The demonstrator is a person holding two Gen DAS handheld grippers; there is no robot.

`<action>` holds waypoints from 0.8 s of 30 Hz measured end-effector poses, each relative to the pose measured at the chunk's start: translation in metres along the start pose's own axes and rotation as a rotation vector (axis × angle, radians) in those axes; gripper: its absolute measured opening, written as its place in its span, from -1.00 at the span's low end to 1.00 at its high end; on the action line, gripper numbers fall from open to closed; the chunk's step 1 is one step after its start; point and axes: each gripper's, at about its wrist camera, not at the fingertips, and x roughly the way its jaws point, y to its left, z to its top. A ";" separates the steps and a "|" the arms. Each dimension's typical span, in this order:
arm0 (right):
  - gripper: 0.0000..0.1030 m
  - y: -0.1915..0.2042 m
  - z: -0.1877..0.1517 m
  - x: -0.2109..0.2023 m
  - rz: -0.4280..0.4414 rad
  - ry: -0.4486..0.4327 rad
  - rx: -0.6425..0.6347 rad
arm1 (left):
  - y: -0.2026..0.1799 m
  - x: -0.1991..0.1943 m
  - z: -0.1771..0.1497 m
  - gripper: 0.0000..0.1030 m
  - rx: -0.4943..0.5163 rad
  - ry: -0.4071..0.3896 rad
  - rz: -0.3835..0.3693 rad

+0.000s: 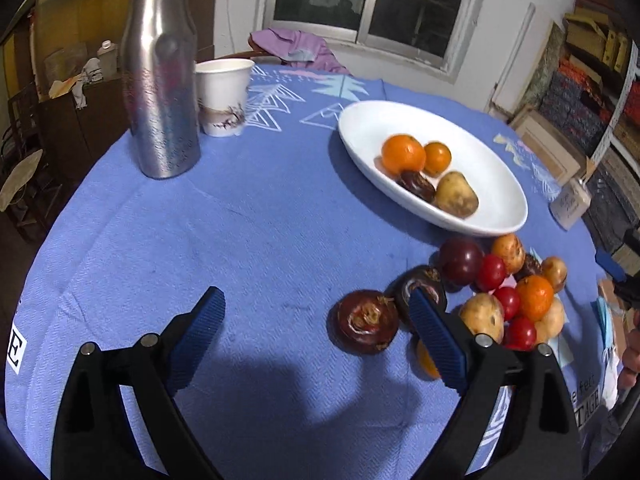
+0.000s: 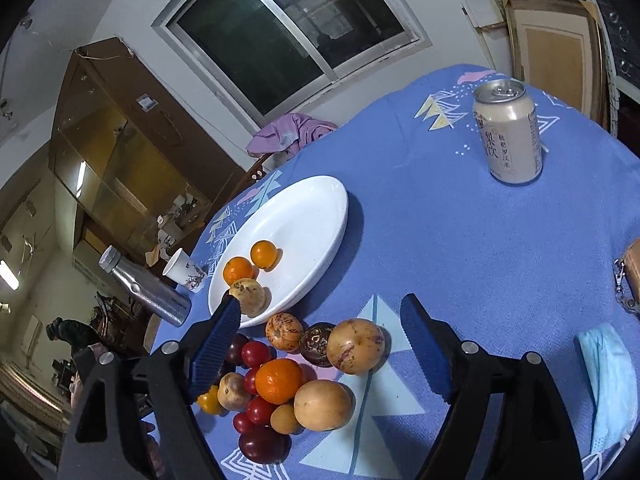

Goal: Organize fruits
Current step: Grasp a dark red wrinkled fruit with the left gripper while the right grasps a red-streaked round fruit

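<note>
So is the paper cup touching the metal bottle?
Cannot tell. In the left wrist view the paper cup sits partly behind the metal bottle, hiding any gap. In the right wrist view both are small, with only a thin, unclear gap between them.

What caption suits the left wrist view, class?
Open left gripper nears a dark fruit beside the white plate of fruit.

Counter cloth (image 1: 240,208): blue woven fabric, matt, fine ribbed texture. Bottle (image 1: 162,80): brushed metal, dull sheen, dented. Cup (image 1: 222,96): white paper, matt, printed. Dish (image 1: 496,184): white glazed ceramic, glossy, smooth. Can (image 2: 510,136): pale metal, satin finish. Face mask (image 2: 612,384): light blue non-woven cloth, soft. Left gripper (image 1: 316,336): black plastic frame, metal pins, blue ridged pads (image 1: 436,336). Cherry tomatoes (image 2: 256,354): glossy skins. Oranges (image 2: 279,380): pebbled peel.
</note>
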 end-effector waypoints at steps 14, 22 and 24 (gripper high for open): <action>0.67 -0.007 -0.005 0.009 -0.005 0.040 0.036 | -0.011 0.026 -0.007 0.78 0.051 0.094 0.027; 0.67 -0.007 -0.005 0.007 0.021 0.039 0.037 | 0.008 0.031 -0.007 0.85 0.045 0.108 0.173; 0.67 -0.002 -0.007 0.009 0.041 0.049 0.012 | 0.004 0.031 -0.008 0.84 0.064 0.103 0.163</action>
